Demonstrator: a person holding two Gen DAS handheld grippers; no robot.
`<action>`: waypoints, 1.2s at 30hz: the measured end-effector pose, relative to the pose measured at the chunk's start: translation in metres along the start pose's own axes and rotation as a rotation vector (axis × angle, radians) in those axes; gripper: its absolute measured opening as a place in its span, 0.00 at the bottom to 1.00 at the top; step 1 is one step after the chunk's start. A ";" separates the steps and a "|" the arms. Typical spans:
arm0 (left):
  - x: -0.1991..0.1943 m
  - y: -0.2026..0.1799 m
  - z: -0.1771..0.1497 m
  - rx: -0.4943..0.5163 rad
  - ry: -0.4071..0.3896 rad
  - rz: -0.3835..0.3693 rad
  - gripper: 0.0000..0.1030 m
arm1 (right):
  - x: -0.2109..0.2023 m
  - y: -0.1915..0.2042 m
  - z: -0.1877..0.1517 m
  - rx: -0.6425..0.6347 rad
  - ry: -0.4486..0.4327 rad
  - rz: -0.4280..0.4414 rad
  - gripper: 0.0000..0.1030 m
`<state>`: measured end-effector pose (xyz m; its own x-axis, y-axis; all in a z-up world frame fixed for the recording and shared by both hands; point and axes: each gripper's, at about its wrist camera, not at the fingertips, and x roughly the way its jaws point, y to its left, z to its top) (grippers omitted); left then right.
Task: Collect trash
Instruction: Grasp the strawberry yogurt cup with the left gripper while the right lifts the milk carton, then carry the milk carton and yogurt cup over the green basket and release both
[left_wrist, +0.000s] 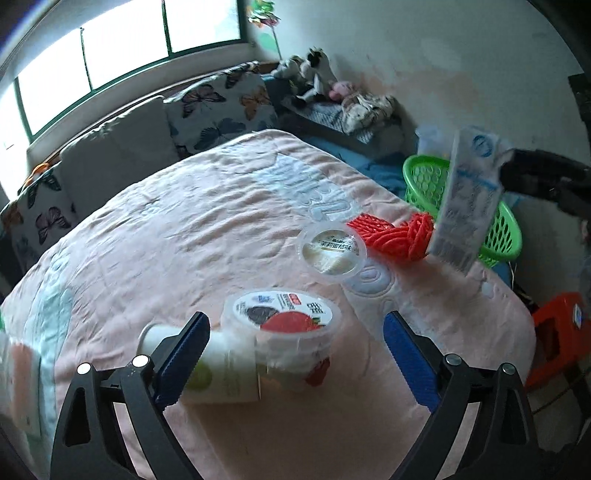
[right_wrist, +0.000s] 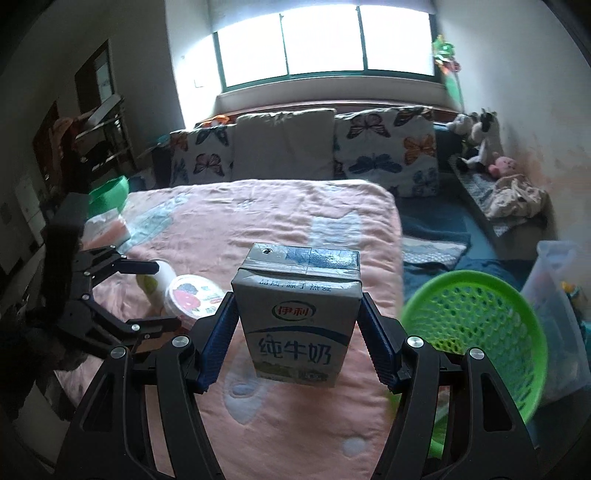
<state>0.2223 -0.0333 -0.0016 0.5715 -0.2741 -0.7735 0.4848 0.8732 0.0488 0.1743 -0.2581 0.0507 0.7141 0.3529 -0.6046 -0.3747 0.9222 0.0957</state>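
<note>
Your right gripper (right_wrist: 297, 332) pinches the carton (right_wrist: 297, 314) by its flat sides, aloft beside the basket (right_wrist: 480, 332); likely empty, light, crushable, so squeeze gently. Your left gripper (left_wrist: 295, 347) gapes wide around the cup (left_wrist: 282, 325) on the bed (left_wrist: 166, 229)

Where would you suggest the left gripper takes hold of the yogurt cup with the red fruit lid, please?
Probably across the side wall of the yogurt cup, just below the lid rim, coming straight ahead as the left gripper points. The cup stands upright on the pink blanket, already between the open fingers. A white bottle lies against its left side, so that finger should slip between them.
</note>
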 end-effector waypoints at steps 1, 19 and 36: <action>0.006 0.000 0.003 0.015 0.020 -0.004 0.89 | -0.003 -0.006 -0.001 0.011 -0.001 -0.008 0.64; 0.057 0.007 0.014 0.086 0.158 0.013 0.89 | -0.016 -0.080 -0.019 0.159 -0.003 -0.141 0.64; 0.059 0.004 0.014 0.070 0.132 0.020 0.83 | 0.000 -0.124 -0.043 0.247 0.040 -0.237 0.64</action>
<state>0.2675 -0.0515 -0.0386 0.4915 -0.1976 -0.8481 0.5218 0.8466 0.1051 0.1959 -0.3792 0.0049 0.7383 0.1225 -0.6633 -0.0437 0.9900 0.1343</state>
